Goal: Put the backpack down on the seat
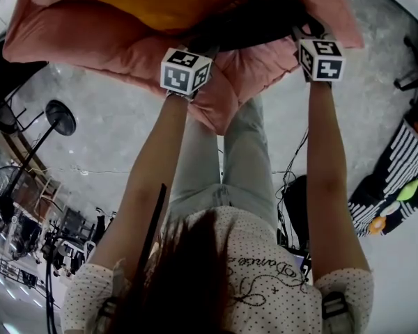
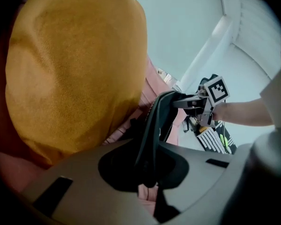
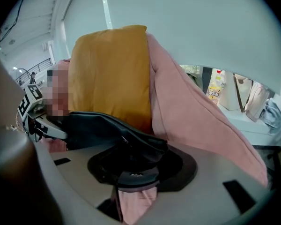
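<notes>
A: Place of the backpack (image 1: 258, 26)?

B: Low over the pink seat (image 1: 90, 47), right against the foot of the orange cushion (image 2: 75, 69), a little behind the seat's front edge. Spans from one gripper to the other.

A: And the left gripper (image 2: 147, 168), fingers how?

B: Almost pressed together, pinching a dark strap of the backpack. Comes up out of the jaws as a narrow band, then bends over toward the other gripper.

A: The right gripper (image 3: 131, 168)?

B: Fingers somewhat more apart, yet closed on a thick black fold at the backpack's upper edge. Sits deep between the jaws, with pink fabric of the seat showing just underneath.

A: So held at both ends?

B: Yes, one end in each gripper, with the main body between them, in front of the cushion.

A: Resting fully on the seat already?

B: Cannot tell. Lies close to the pink padding, but hidden underneath in every view.
</notes>
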`<state>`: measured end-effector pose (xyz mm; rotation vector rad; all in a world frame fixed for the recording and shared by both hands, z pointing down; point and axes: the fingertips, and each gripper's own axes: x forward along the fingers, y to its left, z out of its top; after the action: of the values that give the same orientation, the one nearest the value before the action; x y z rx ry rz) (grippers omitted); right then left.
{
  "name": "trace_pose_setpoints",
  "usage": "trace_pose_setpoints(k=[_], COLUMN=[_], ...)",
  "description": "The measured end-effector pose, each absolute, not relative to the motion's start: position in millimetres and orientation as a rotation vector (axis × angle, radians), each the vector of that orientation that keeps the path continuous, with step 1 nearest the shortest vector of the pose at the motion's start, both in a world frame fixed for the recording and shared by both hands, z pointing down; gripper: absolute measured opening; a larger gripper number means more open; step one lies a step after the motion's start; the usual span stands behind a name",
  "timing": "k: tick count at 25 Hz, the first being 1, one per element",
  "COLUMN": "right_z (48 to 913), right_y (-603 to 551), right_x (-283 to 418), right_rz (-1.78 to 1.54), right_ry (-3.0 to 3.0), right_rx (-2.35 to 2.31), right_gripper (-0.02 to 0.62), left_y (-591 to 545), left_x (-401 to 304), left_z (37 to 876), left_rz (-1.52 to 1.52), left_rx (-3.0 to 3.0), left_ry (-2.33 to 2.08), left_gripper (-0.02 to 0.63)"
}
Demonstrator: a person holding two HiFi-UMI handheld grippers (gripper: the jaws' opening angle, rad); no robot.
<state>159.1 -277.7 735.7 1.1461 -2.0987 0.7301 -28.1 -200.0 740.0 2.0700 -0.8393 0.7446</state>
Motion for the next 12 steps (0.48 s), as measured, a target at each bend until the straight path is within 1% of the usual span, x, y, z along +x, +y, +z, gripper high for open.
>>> trace_pose_setpoints(k=[3,6,7,8,9,12], right_z=[737.4,736.5,736.3,736.3,736.4,734.6], right_y=[-274.4,-270.1,-268.0,-266.0,-264.0,-258.9], right_x=[159.7,162.0,162.9,163.1,162.7,159.9], right_rz=[0.747,0.759,0.768,0.781,0.796,0.803], right_ry=[-2.090,-2.077,-2.074,-2.075,-2.075,-2.061], right_rx=[1.136,1.134,1.132,1.128,1.123,1.114], right_gripper=[0.164,0.175,0.189,0.229,0.294,0.310], left_y=[-197.2,-197.2,-196.9,-196.5,-196.0,-194.4], left_x=[-29.1,-28.9,-27.4,-25.9,-24.9,-25.9], left_z=[737.9,728.7,724.6,720.7,717.0,705.7], left_rz=[0.744,0.707,0.688,0.676,0.671,0.683], left_rx=[2.092,2.105,2.110,2.119,2.132,2.169], left_ry=[-0.846,-0.869,-0.868,-0.865,-0.862,-0.858], left_gripper=[0.031,0.087,0.106,0.122,0.134,0.152])
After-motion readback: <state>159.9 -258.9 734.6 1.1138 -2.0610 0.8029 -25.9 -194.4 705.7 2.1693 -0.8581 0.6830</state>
